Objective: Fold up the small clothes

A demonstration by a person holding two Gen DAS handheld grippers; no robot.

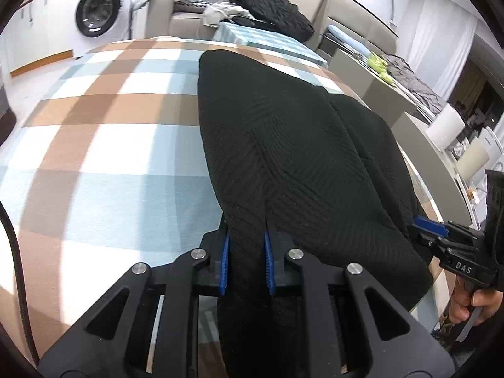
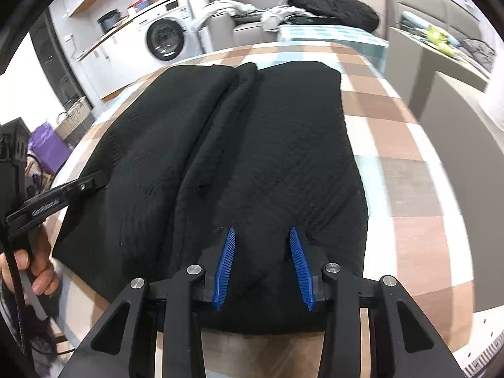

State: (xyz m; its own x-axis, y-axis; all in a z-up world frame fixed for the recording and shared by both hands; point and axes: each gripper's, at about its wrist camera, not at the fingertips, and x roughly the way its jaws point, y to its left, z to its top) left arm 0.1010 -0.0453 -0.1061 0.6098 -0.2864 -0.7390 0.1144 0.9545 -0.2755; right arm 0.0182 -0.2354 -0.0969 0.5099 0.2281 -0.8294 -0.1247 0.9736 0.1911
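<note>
A black ribbed knit garment [image 1: 283, 145] lies folded lengthwise on a table under a brown, blue and white checked cloth [image 1: 110, 119]. At the garment's near edge my left gripper [image 1: 246, 233] is shut on a pinched fold of it, and the fabric fills the gap between the blue pads [image 1: 225, 252]. In the right wrist view the same garment [image 2: 252, 132] shows a long ridge down its middle. My right gripper [image 2: 262, 229] stands open over the near hem, with flat fabric between the spread pads [image 2: 299, 258]. Each gripper shows in the other's view, the right gripper [image 1: 430, 228] and the left gripper [image 2: 94, 182], both hand-held.
A washing machine [image 1: 97, 12] stands at the back left. A sofa carries a pile of dark clothes [image 1: 271, 9], beside a smaller table with a teal check cloth [image 1: 261, 41]. Grey furniture [image 2: 434, 72] borders the table's right side, with a white roll [image 1: 445, 129] on it.
</note>
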